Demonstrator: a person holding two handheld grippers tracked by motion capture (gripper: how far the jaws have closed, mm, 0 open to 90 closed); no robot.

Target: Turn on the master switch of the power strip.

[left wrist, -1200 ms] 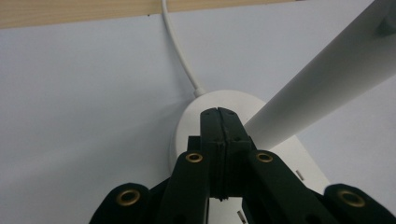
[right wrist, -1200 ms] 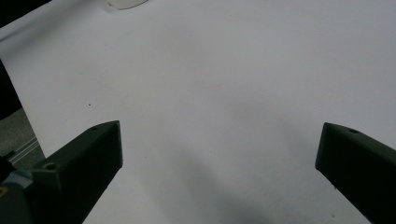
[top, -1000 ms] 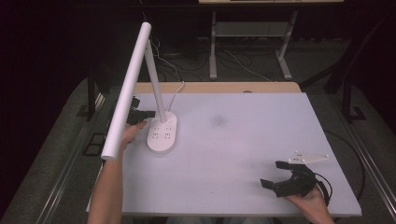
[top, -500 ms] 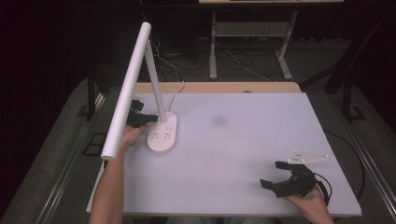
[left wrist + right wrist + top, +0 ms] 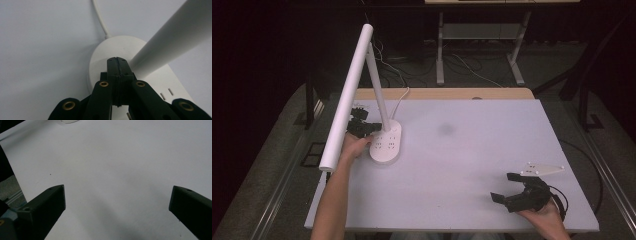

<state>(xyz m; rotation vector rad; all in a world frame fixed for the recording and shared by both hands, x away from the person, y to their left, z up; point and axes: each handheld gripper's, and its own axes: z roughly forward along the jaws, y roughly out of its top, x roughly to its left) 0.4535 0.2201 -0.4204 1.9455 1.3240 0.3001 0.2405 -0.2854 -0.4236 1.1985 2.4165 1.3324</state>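
Observation:
A white desk lamp stands at the table's left, with an oval base (image 5: 387,142) that carries socket slots, a slanted arm (image 5: 378,85) and a long tube head (image 5: 347,100). My left gripper (image 5: 373,131) is at the base's left side. In the left gripper view its tips (image 5: 116,60) are shut with nothing between them, right over the base (image 5: 100,57) next to the arm (image 5: 172,40). I cannot tell whether they touch it. My right gripper (image 5: 513,186) rests near the front right of the table, open and holding nothing (image 5: 117,202).
The lamp's white cable (image 5: 401,97) runs from the base over the table's far edge. The white table top (image 5: 472,150) spreads bare between the two hands. Dark floor with cables and a desk frame (image 5: 477,45) lies beyond.
My left gripper has edged slightly closer to the lamp base. The right hand and its gripper have stayed put.

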